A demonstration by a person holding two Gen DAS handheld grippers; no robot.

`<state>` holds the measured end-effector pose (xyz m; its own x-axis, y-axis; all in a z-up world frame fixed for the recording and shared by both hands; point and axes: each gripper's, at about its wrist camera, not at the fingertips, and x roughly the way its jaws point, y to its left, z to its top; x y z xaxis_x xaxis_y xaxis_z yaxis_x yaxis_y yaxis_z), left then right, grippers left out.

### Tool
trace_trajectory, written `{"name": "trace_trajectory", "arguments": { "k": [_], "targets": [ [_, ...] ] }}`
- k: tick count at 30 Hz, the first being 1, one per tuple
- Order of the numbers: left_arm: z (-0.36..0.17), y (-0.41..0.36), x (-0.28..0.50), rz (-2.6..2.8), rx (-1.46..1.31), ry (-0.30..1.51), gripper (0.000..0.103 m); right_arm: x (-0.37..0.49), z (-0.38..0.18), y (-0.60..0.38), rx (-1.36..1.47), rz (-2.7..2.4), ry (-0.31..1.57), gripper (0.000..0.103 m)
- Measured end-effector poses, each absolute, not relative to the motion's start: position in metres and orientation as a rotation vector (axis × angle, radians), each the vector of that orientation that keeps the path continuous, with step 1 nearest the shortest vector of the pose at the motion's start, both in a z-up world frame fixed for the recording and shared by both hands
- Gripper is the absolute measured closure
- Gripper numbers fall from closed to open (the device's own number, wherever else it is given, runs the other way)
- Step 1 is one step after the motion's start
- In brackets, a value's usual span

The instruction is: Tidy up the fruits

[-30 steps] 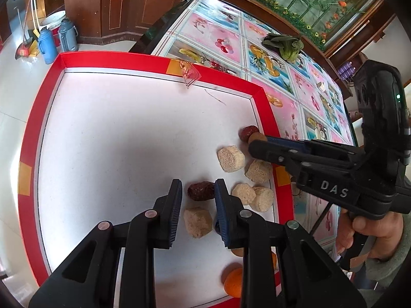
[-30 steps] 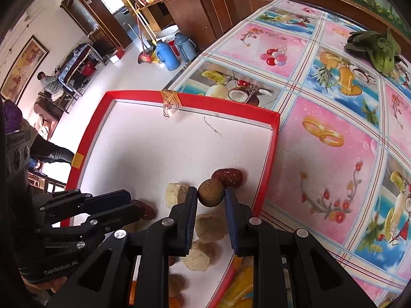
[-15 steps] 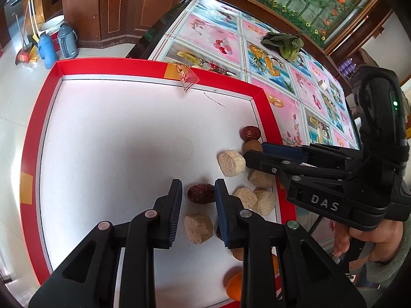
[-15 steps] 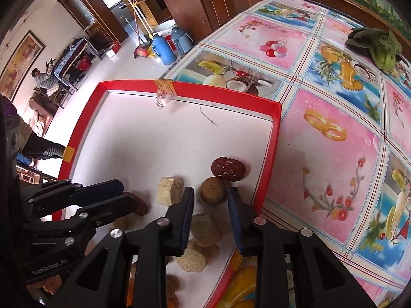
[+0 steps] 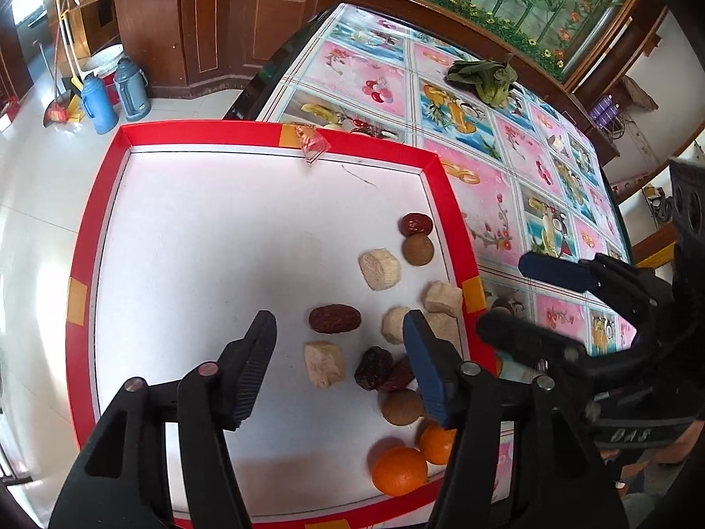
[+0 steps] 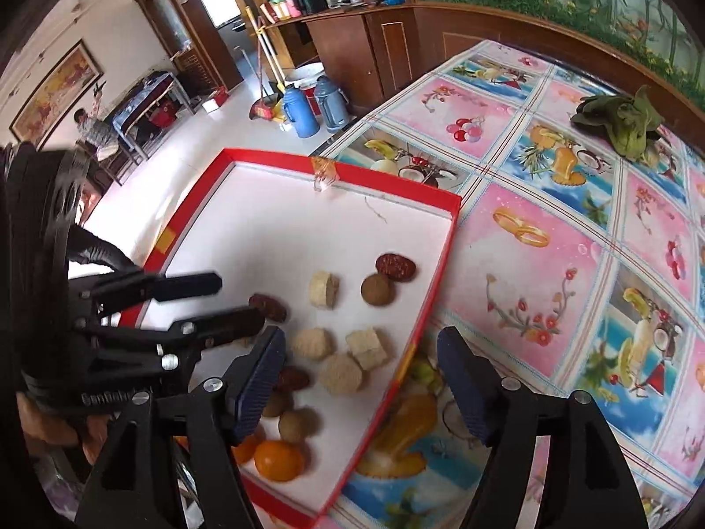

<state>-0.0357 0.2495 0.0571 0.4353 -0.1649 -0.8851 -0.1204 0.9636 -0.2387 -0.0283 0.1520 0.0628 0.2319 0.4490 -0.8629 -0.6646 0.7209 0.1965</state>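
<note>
progress: partly done by the look of it. All fruit sits inside the shallow red-rimmed white tray (image 5: 110, 229), bunched toward its right edge and near-right corner; left half of the tray is bare. Kinds are still mixed, so sorting looks unfinished.
left tool (image 5: 339, 366): jaws opening, nothing pressed between them. The elongated dark red date (image 5: 334, 318) lies on the tray floor just ahead of the gap, free.
right tool (image 6: 359, 379): jaws opening, empty. It hangs over the tray's right edge, one finger over the tray, one over the table's fruit-print cloth (image 6: 551, 264).
date axis: long axis roughly parallel to the tray's near edge, ends toward left and right edges, lying flat.
round brown fruit (image 5: 417, 250): near the right edge, touching or just beside a second dark red date (image 5: 415, 224).
pale tan cut chunks (image 5: 380, 269): scattered mid-right, apart from each other.
two orange citrus fruits (image 5: 398, 471): near-right corner, side by side.
left to do: judged, grouping dates, brown fruits and chunks by kind.
</note>
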Motion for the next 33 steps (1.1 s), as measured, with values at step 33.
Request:
{"name": "trace_trajectory", "arguments": {
  "k": [33],
  "targets": [
    [0.087,0.226,-0.104,0.186,-0.084,1.056,0.013,-0.097,0.071,0.11,-0.247,0.827,1.109,0.001]
  ]
}}
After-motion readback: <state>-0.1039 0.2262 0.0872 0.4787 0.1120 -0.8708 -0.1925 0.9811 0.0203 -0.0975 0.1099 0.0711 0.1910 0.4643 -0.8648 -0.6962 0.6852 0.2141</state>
